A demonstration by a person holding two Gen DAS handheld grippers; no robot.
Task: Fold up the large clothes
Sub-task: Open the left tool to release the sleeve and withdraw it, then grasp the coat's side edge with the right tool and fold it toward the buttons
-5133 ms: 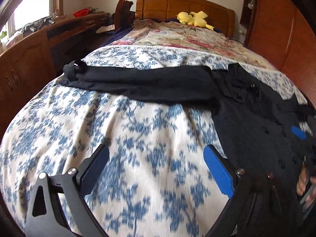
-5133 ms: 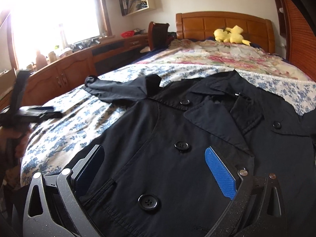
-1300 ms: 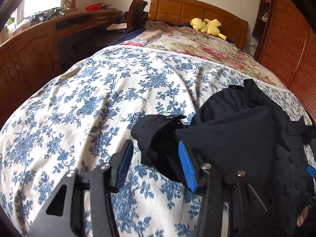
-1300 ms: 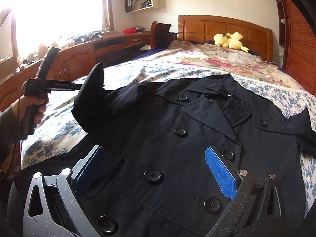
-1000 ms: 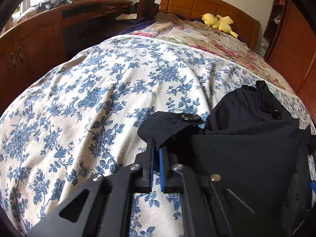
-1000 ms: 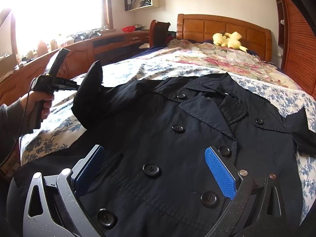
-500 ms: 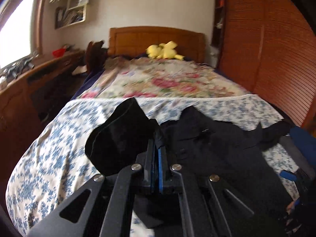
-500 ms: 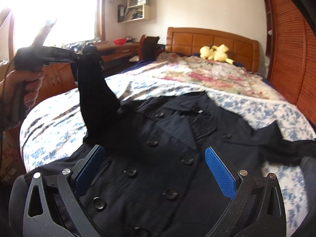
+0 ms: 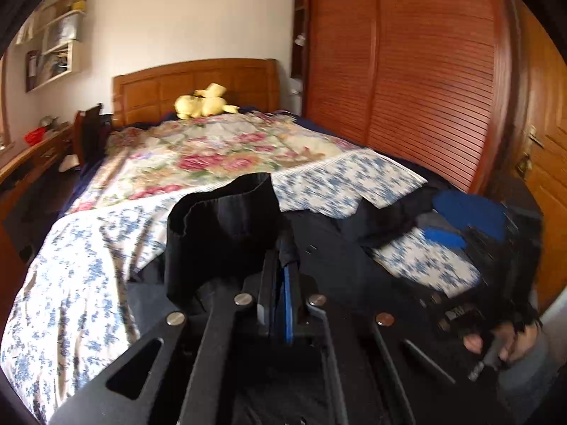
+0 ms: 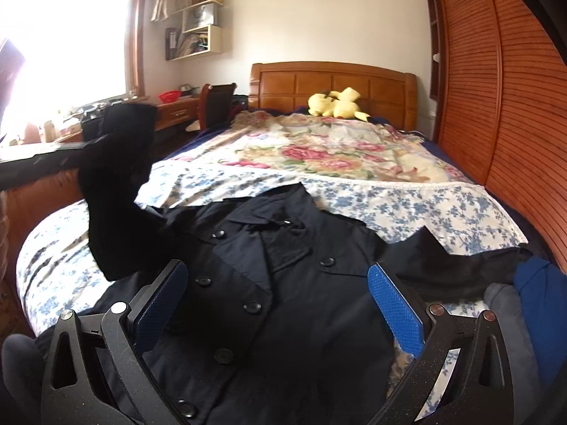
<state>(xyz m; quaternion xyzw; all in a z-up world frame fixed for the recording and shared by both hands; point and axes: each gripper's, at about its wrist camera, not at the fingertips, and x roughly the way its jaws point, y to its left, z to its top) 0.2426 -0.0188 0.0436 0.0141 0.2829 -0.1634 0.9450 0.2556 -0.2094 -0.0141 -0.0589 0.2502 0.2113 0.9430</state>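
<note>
Blue-flowered bedding [image 10: 407, 209] covers the near half of the bed, and on it lies the black coat [image 10: 283, 301], front up, buttons showing, collar pointing toward the headboard [image 10: 333, 85]. Nearest me, my right tool [image 10: 280, 304] hovers just above the coat's chest with its blue pads spread wide and nothing between them. My left tool [image 9: 280, 276] has its pads pressed together on the cuff end of the coat's sleeve [image 9: 223, 226], which stands lifted off the bedding; in the right wrist view that sleeve [image 10: 117, 184] rises as a dark column at the coat's left side. I judge the step in hand to be the sleeve fold: carrying this sleeve across onto the coat's front. The next move calls for bringing the cuff over the buttons and laying it flat before letting go, while the right tool could pin the body so it does not drag. The other sleeve [image 10: 460, 265] lies spread toward the wardrobe [image 10: 514, 106]. Farther off are a rose-patterned quilt [image 10: 336, 148] and a yellow plush toy [image 10: 335, 104] by the headboard.
</note>
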